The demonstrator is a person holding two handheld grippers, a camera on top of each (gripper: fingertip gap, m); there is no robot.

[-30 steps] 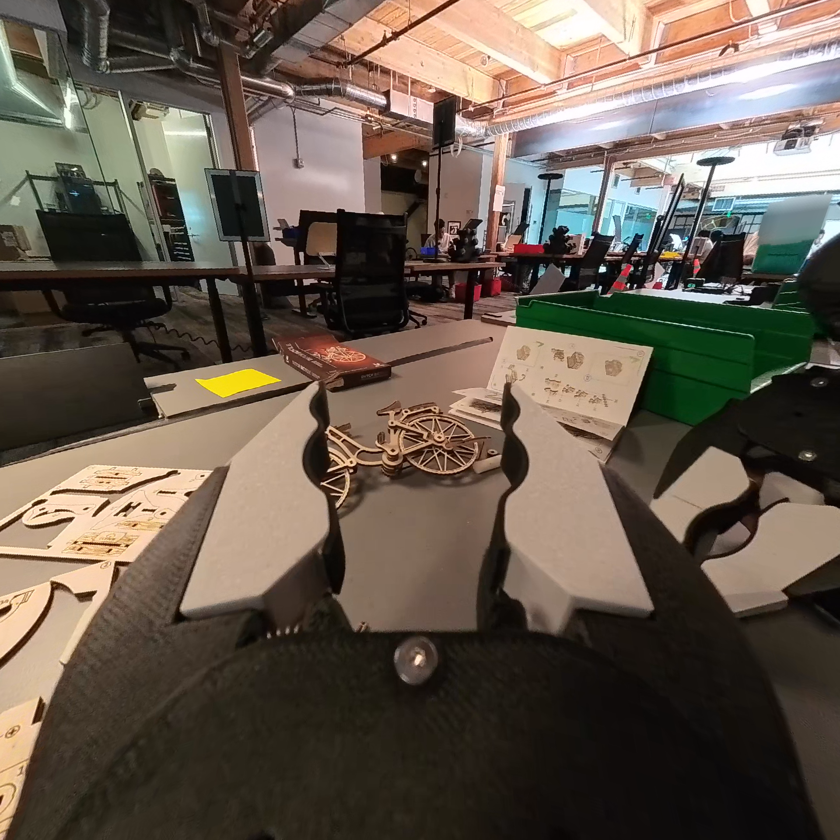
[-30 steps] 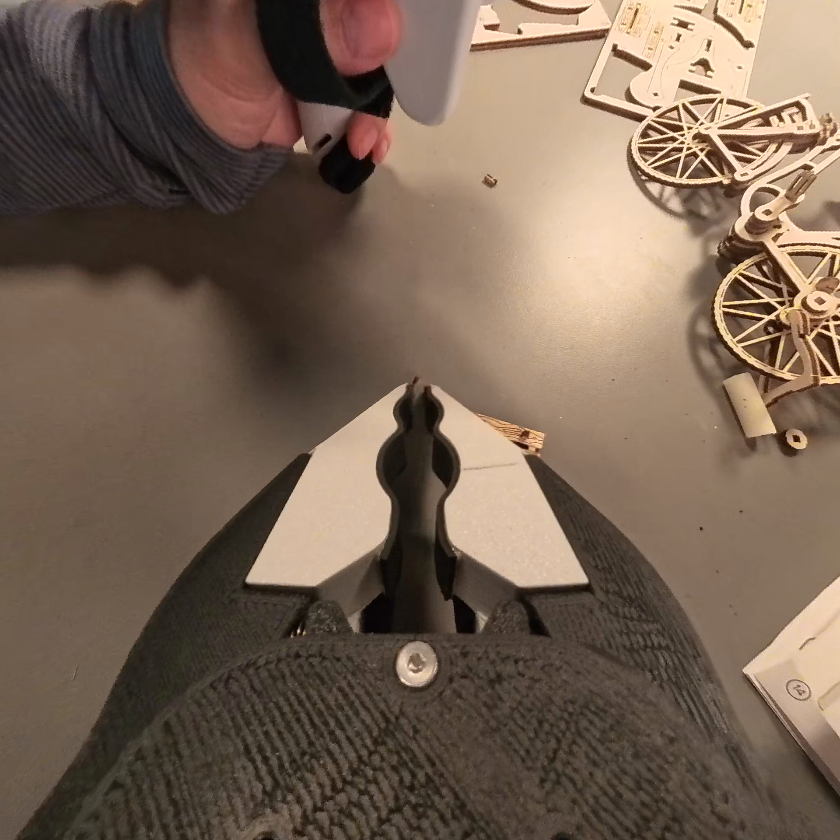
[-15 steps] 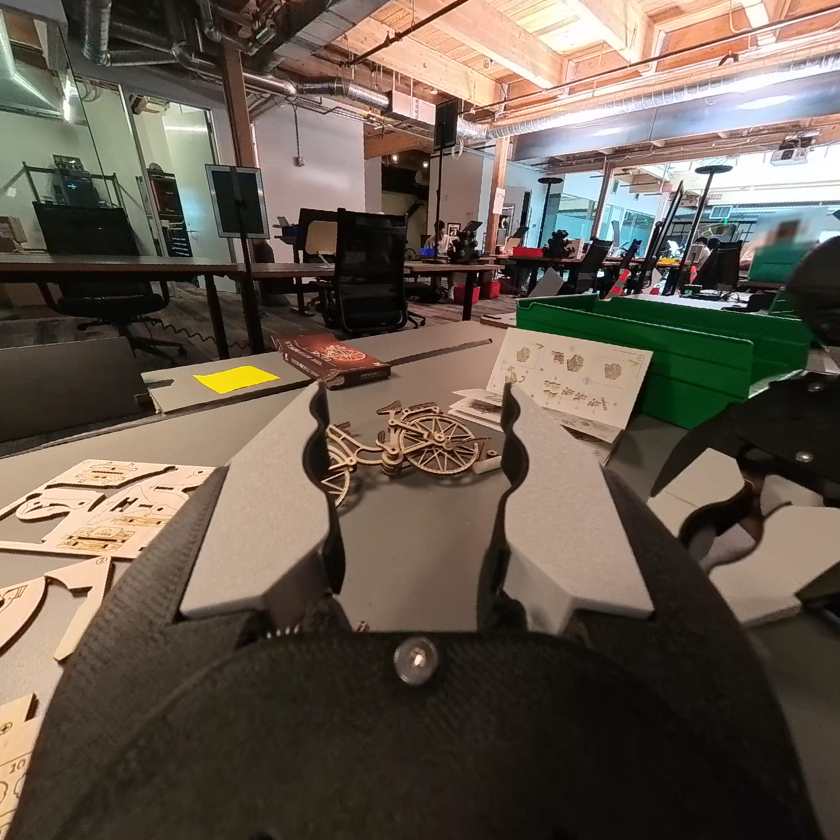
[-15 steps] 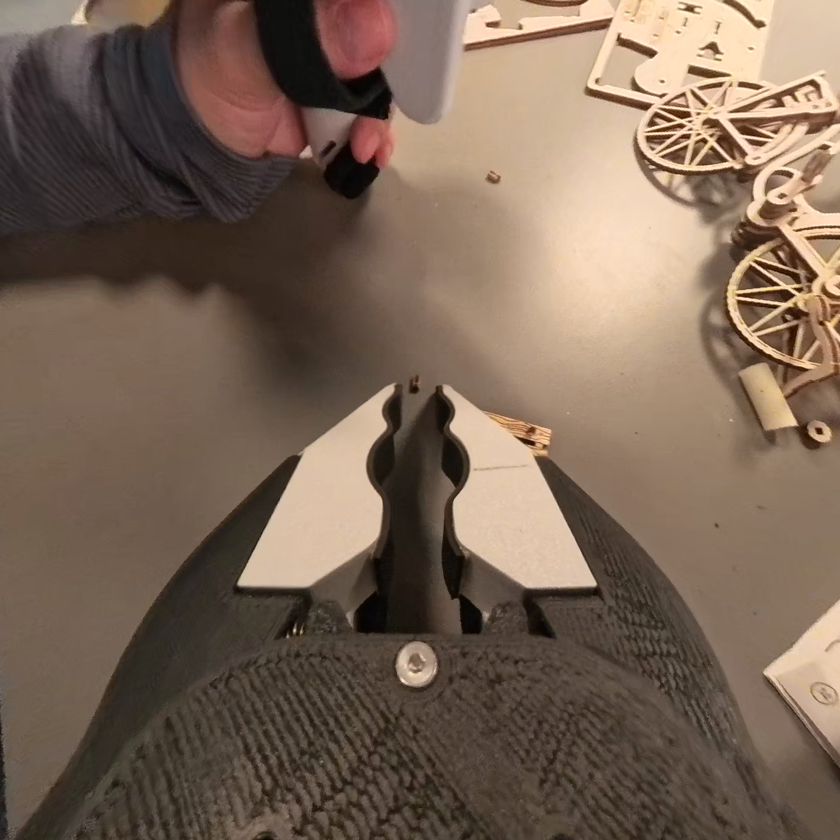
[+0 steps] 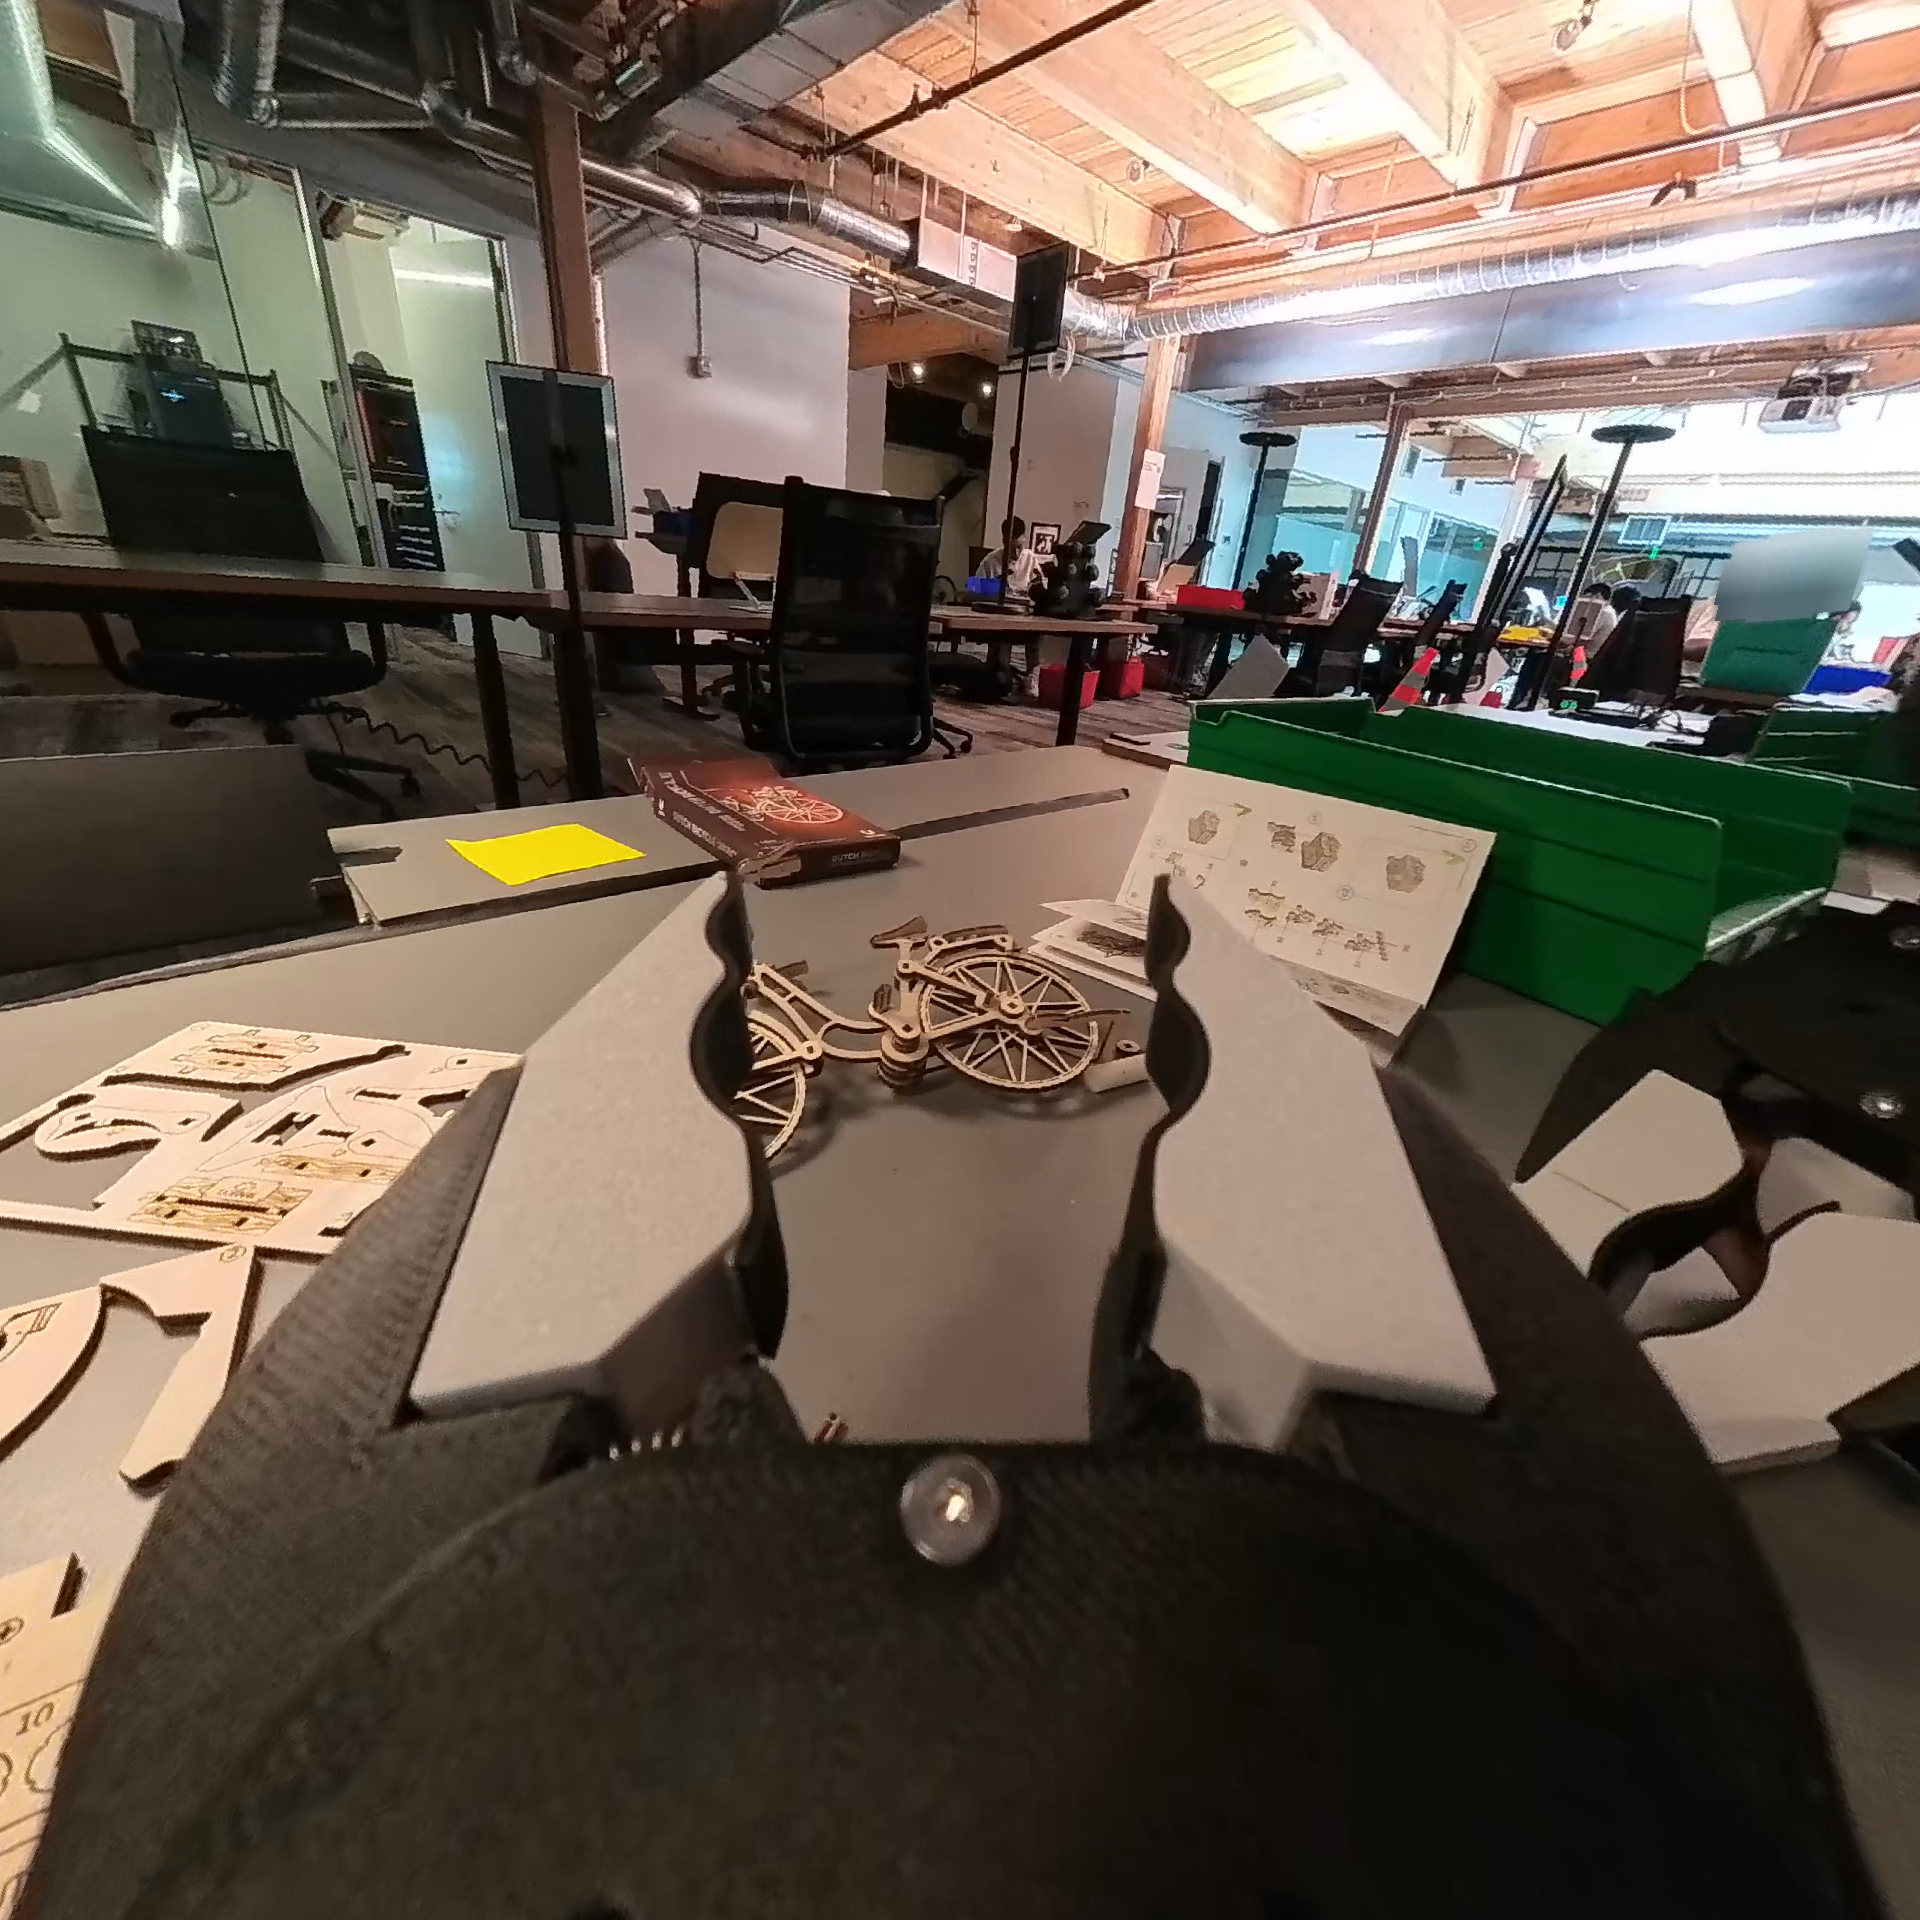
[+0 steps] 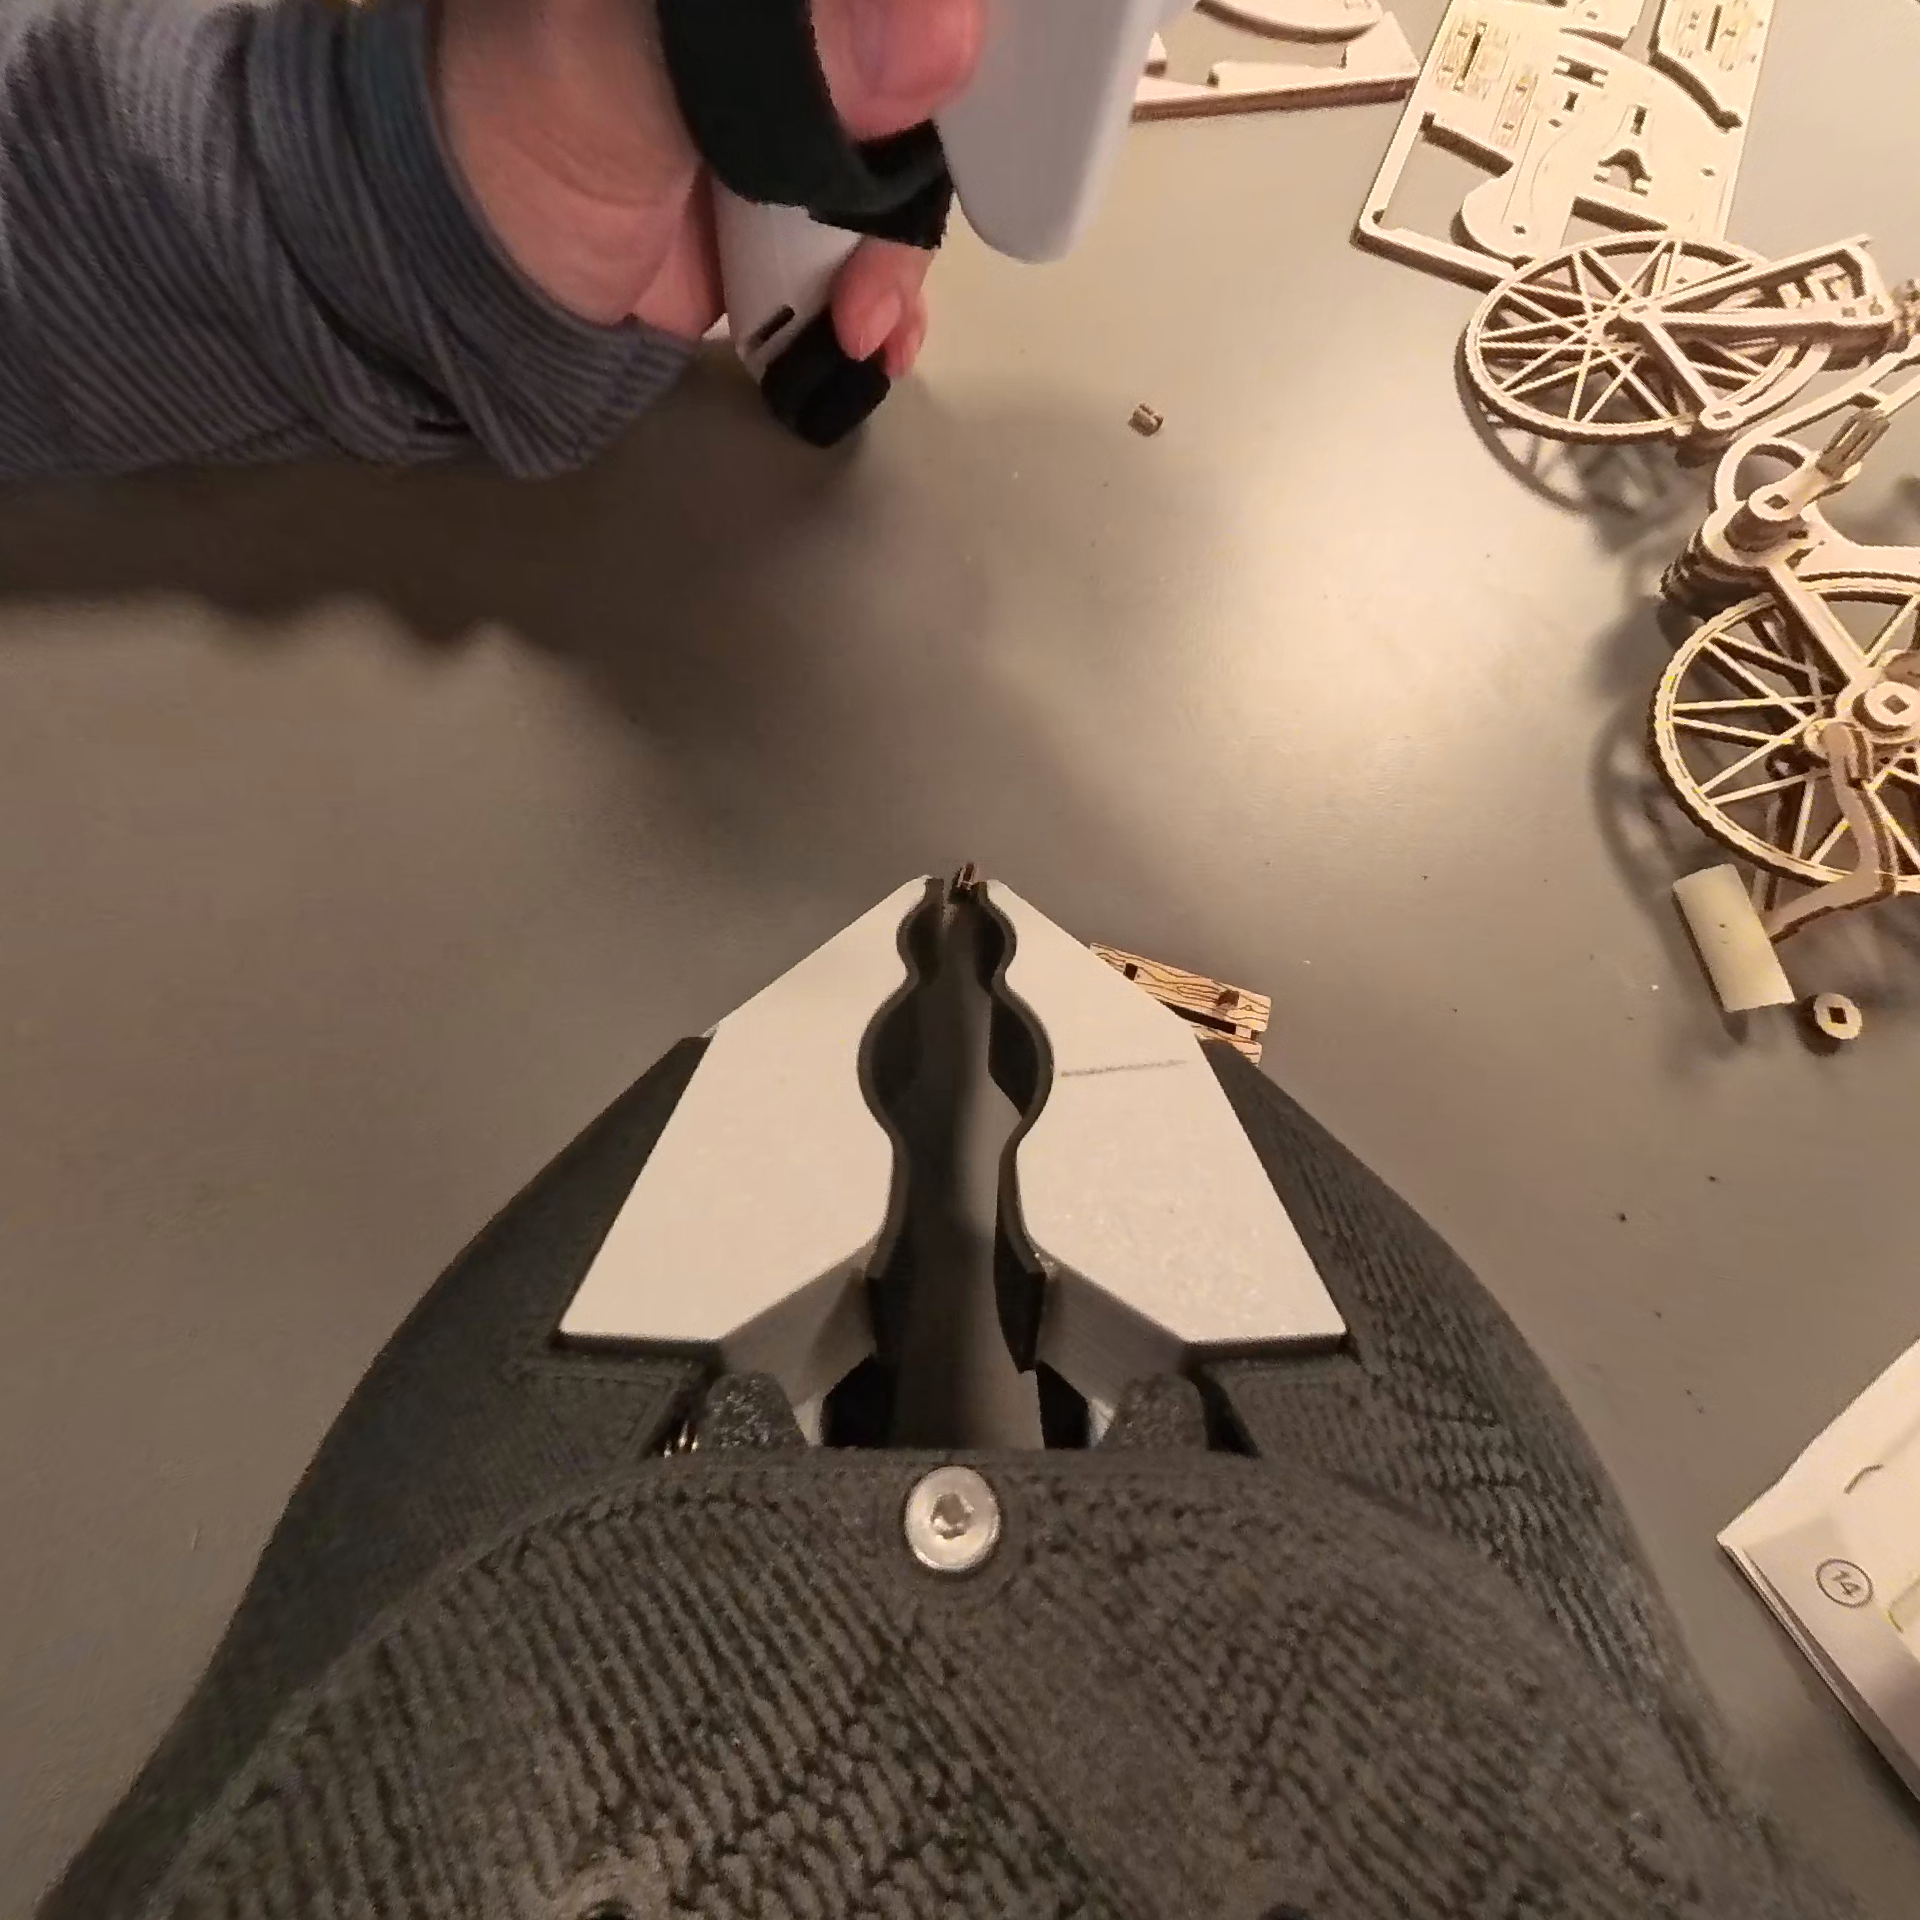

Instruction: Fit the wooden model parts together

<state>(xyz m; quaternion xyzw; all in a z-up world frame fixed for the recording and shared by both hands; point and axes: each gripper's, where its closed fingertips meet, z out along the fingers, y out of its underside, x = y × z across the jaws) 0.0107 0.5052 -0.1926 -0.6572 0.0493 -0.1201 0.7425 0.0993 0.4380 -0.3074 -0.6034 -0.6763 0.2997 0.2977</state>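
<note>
The wooden bicycle model (image 5: 935, 1013) lies on its side on the grey table (image 5: 935, 1247), just beyond my left gripper (image 5: 945, 904), which is open and empty. It also shows in the right wrist view (image 6: 1766, 623), at the right. My right gripper (image 6: 964, 883) points down at the table, its tips shut on a tiny wooden peg (image 6: 966, 875). It also shows at the right edge of the left wrist view (image 5: 1621, 1247). A small flat wooden part (image 6: 1195, 1003) lies beside its right finger. Another tiny peg (image 6: 1143, 418) lies farther off.
Punched part sheets (image 5: 239, 1132) lie at the left. An instruction booklet (image 5: 1309, 894) leans against green bins (image 5: 1558, 831). A dark box (image 5: 758, 821) and a yellow note (image 5: 545, 852) lie at the back. A hand (image 6: 623, 208) holds the left gripper's handle. The left gripper's tips are roughly 15 cm from the right gripper's.
My right gripper opened a little half a second ago and has shut again on the tiny peg at its tips. The left gripper stays open and has barely moved.
</note>
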